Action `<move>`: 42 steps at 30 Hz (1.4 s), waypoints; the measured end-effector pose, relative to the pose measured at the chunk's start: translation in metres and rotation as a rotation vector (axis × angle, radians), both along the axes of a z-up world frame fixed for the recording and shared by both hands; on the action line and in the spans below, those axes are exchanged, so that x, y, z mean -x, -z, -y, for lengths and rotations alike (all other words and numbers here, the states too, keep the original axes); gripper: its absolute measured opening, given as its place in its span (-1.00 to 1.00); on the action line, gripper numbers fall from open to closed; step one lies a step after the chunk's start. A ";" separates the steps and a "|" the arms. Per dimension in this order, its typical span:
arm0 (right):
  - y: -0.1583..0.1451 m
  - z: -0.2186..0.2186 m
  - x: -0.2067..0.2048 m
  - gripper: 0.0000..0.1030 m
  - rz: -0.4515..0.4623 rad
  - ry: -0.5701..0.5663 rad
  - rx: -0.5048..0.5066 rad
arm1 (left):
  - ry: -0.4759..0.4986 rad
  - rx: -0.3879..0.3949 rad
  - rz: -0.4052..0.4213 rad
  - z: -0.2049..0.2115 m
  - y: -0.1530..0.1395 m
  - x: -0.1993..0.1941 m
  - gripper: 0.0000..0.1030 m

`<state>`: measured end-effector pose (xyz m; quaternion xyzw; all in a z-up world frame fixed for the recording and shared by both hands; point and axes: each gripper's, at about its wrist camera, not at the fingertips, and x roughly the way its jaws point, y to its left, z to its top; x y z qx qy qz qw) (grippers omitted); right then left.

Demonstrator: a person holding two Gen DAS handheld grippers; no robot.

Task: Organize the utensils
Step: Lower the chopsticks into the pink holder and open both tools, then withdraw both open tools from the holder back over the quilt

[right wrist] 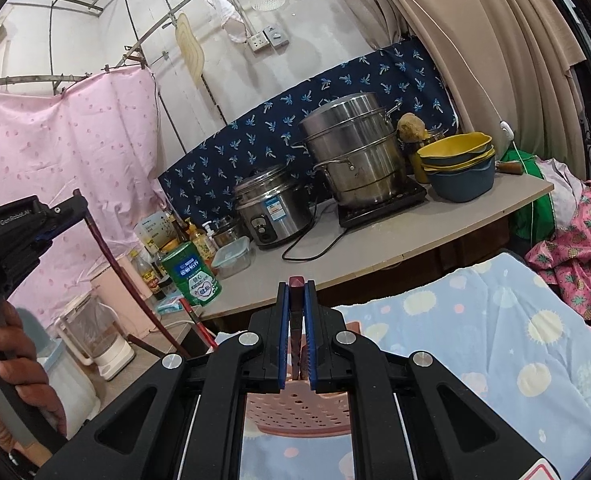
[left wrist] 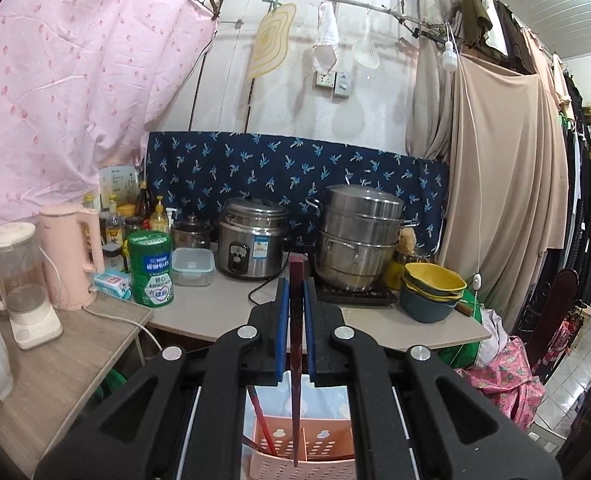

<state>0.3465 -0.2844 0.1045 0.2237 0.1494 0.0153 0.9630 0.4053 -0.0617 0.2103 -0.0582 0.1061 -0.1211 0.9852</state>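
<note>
My left gripper (left wrist: 295, 285) is shut on a dark red chopstick (left wrist: 296, 360) that stands upright. Its lower end reaches down into a pink perforated utensil basket (left wrist: 327, 454) below the fingers. A second red chopstick (left wrist: 260, 420) leans in the basket's left compartment. My right gripper (right wrist: 296, 288) is shut on another dark red chopstick (right wrist: 296, 282), directly over the same basket (right wrist: 295, 410). At the left of the right wrist view, a hand (right wrist: 11, 354) holds the left gripper (right wrist: 80, 201), and its chopstick (right wrist: 125, 280) slants down toward the basket.
The basket rests on a light blue patterned cloth (right wrist: 495, 340). Beyond it, a counter (left wrist: 215, 304) holds a rice cooker (left wrist: 251, 240), a steel steamer pot (left wrist: 357, 236), stacked bowls (left wrist: 431, 292) and a green tin (left wrist: 151, 268). A pink kettle (left wrist: 69, 256) and a blender (left wrist: 23, 284) stand at the left.
</note>
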 end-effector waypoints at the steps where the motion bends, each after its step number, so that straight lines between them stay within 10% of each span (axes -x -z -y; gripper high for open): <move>1: 0.000 -0.001 0.000 -0.86 -0.002 -0.003 0.004 | 0.001 -0.003 -0.006 0.000 0.004 -0.002 -0.86; 12: 0.005 -0.004 -0.003 -0.86 -0.018 -0.013 0.008 | -0.001 0.000 0.072 -0.005 -0.019 0.003 -0.86; 22: 0.013 -0.007 -0.005 -0.85 -0.039 -0.026 0.019 | -0.027 -0.011 -0.086 -0.005 0.038 -0.023 -0.83; 26: 0.012 -0.009 -0.001 -0.64 -0.038 -0.012 0.032 | -0.062 0.000 -0.105 -0.011 0.047 -0.014 0.31; 29: 0.012 -0.008 0.005 -0.36 -0.031 0.006 0.028 | -0.059 0.002 -0.110 -0.013 0.051 -0.006 0.34; 42: 0.014 -0.011 0.050 -0.21 -0.057 -0.016 -0.011 | 0.010 -0.030 -0.297 -0.020 0.078 0.042 0.59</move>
